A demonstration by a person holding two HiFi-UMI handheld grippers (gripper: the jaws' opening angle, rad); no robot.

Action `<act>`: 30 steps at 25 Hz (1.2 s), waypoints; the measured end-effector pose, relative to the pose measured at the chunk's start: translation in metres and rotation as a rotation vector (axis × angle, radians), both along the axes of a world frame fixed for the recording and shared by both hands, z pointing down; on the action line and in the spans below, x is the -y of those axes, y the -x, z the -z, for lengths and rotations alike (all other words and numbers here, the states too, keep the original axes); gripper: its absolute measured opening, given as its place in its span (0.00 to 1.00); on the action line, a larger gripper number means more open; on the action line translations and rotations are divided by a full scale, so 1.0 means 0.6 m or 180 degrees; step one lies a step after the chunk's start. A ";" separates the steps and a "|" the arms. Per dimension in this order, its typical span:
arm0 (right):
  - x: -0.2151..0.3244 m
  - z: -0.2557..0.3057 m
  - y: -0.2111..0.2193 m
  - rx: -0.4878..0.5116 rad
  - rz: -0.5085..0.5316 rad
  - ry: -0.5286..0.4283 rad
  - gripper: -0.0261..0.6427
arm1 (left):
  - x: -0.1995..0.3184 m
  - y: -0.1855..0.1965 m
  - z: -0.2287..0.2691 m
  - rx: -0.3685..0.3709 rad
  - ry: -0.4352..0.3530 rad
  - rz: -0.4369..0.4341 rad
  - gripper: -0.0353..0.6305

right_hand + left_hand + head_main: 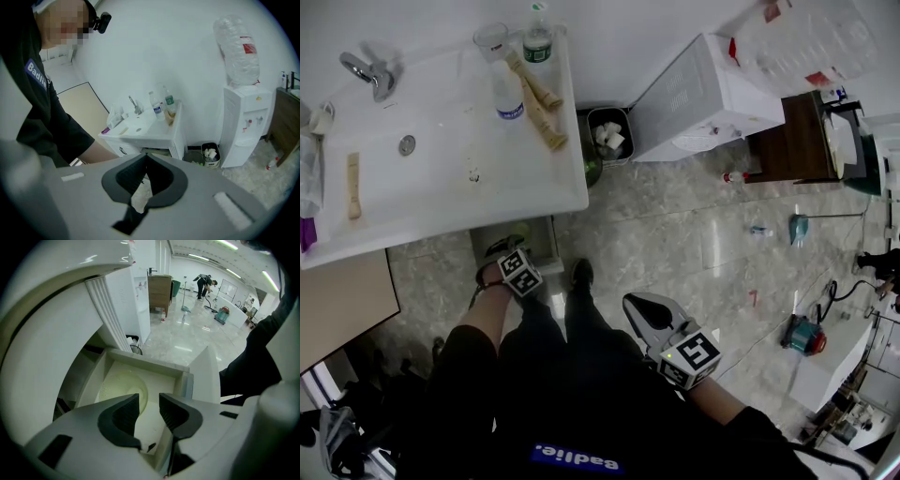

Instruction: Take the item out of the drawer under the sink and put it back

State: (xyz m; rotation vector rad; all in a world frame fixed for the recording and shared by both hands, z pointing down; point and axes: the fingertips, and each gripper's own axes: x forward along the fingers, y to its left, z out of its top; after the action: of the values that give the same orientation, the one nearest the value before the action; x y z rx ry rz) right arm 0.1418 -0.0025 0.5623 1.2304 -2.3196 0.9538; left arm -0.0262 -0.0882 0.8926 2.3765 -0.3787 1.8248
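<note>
The white drawer [140, 363] under the sink [441, 187] stands pulled out. A pale green round item [123, 389] lies on its floor, toward the left side. My left gripper [149, 399] points steeply down over the drawer, just above the item. It is open, with nothing between its dark pads. In the head view the left gripper [504, 255] is at the drawer's front, below the sink edge. My right gripper [630, 302] hangs off to the right above the floor, away from the drawer. The right gripper [144, 158] is shut with its tips together and holds nothing.
Bottles [539, 42], a cup and wooden brushes stand on the sink top. A small waste bin [609, 134] and a white water dispenser [703, 98] are right of the sink, a brown cabinet [792, 141] beyond. The person's shoe [581, 274] is beside the drawer.
</note>
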 end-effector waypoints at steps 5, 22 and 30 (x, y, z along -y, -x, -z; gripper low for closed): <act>-0.009 -0.003 -0.019 -0.0024 -0.0031 0.0029 0.04 | 0.003 0.003 -0.025 0.0178 -0.0080 -0.0064 0.23; -0.002 0.027 -0.017 0.0124 -0.0018 -0.0118 0.04 | -0.010 0.010 0.036 0.0222 -0.0276 -0.0239 0.12; 0.022 0.075 0.022 0.0248 0.0025 -0.0385 0.04 | -0.027 0.024 0.134 -0.0017 -0.0466 -0.0146 0.12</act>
State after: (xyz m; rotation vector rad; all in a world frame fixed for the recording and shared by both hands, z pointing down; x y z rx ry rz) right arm 0.1284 -0.0157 0.5173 1.2502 -2.4732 0.8853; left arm -0.0405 -0.0720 0.8120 2.5049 -0.4765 1.8704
